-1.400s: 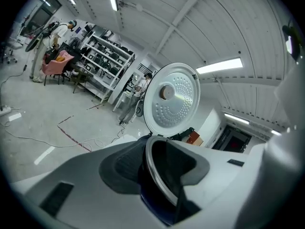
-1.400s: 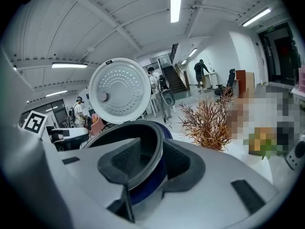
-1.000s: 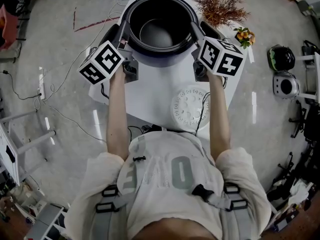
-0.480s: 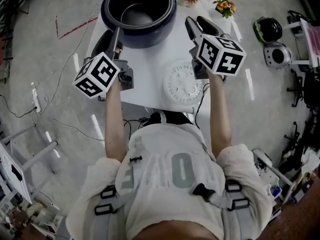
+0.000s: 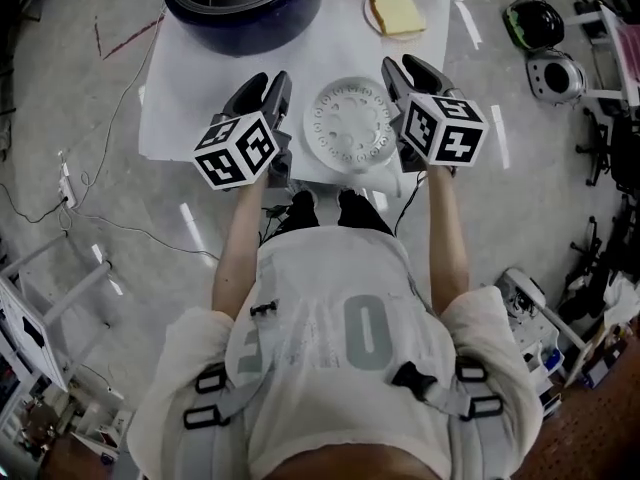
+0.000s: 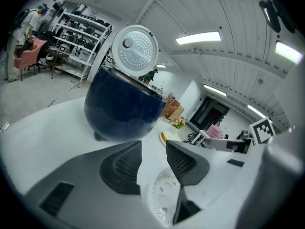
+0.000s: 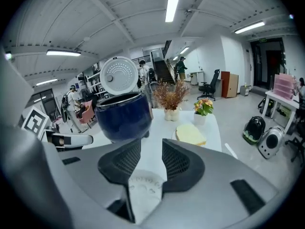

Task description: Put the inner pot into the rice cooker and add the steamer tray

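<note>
Both pairs of dark ribbed jaws stand partly apart with only air between them. The left gripper has nothing in its gap, and neither does the right gripper. Below each pair the round white perforated plastic steamer tray shows against the tabletop, untouched.

From the head view, the left gripper sits just to the left of the steamer tray and the right gripper just to its right, so the two flank it. The tray lies flat on the white table, close to the near edge.

Farther back stands the dark blue round rice cooker, well apart from the tray. Its white dimpled lid is tipped up and open. A dark liner looks to be seated inside it, probably the inner pot, though the picture cuts the cooker off. If so, the tray is the step in hand.

A small plate with a pale yellow slab sits to the cooker's right.

The tray looks light, thin and stiff, likely a bit slick. Lying flat, it offers little for a jaw to get under. The rim is the place to grip, one gripper pinching it on each opposite side. It should stay level on the way to the open cooker, or it may tilt and catch on the rim
</note>
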The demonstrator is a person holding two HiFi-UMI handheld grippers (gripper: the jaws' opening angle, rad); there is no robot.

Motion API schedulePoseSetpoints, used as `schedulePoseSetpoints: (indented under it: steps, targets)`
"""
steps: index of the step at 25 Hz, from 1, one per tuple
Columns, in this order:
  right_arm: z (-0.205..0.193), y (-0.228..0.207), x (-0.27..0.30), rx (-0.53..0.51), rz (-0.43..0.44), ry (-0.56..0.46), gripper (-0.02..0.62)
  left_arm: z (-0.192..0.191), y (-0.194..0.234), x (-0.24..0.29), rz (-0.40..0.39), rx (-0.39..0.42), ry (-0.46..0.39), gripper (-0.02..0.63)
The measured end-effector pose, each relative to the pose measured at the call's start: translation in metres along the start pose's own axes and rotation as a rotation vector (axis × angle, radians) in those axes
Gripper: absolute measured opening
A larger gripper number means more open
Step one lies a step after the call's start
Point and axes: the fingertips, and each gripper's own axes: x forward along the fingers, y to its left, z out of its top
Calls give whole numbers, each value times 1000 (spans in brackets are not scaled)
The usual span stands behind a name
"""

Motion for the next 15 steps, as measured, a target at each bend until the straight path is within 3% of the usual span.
schedulePoseSetpoints:
  steps: [6, 15]
  targets:
    - [-54, -25, -9, 7, 43, 80, 127, -71, -2, 3, 80, -5, 70, 146]
    - [-120, -53, -11, 30, 120, 183, 127, -132, -7, -2, 186, -97, 98, 145]
